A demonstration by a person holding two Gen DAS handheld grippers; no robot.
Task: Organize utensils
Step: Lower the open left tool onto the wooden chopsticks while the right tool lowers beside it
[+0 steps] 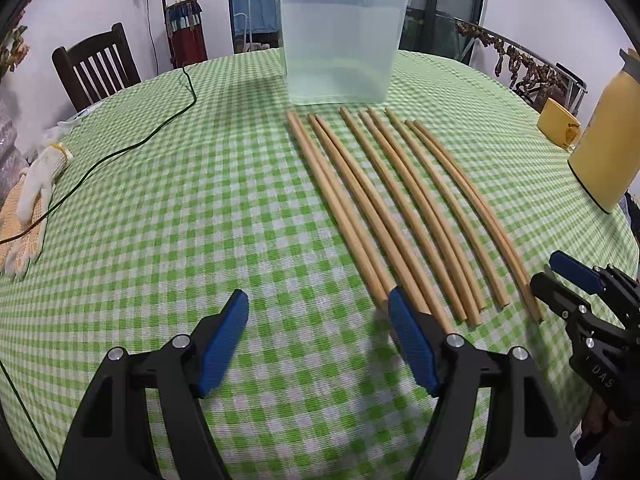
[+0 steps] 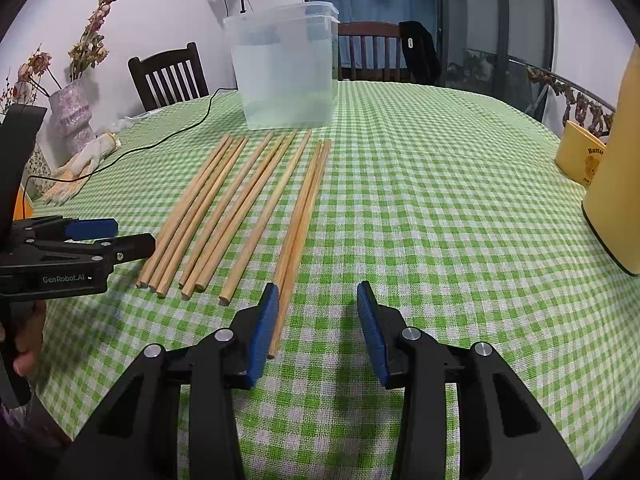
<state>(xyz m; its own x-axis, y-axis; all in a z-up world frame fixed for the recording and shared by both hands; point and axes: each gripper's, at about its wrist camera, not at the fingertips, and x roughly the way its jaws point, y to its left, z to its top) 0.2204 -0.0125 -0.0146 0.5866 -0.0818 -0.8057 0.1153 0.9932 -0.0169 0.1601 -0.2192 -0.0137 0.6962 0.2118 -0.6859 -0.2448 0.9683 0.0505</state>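
Left gripper (image 1: 316, 308): jaws spread wide, empty, held low over the checked tablecloth (image 1: 180, 208), near the chopsticks' near ends. Right gripper (image 2: 318, 300): jaws wide, empty, level, beside the rightmost pair. Chopsticks (image 2: 240, 204): nine plain wooden sticks lying roughly parallel, in front of the translucent plastic container (image 2: 286, 76).

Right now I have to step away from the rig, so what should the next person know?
Left gripper: open, empty, low over the tablecloth at the near left end of the chopsticks.
Right gripper: open, empty, at the rightmost pair's near ends.
Chopsticks: nine, lying side by side on the cloth. The clear tub stands just beyond their far tips.
Done: nothing visibly in the tub.
Left: probably pick them up and put them in the tub.
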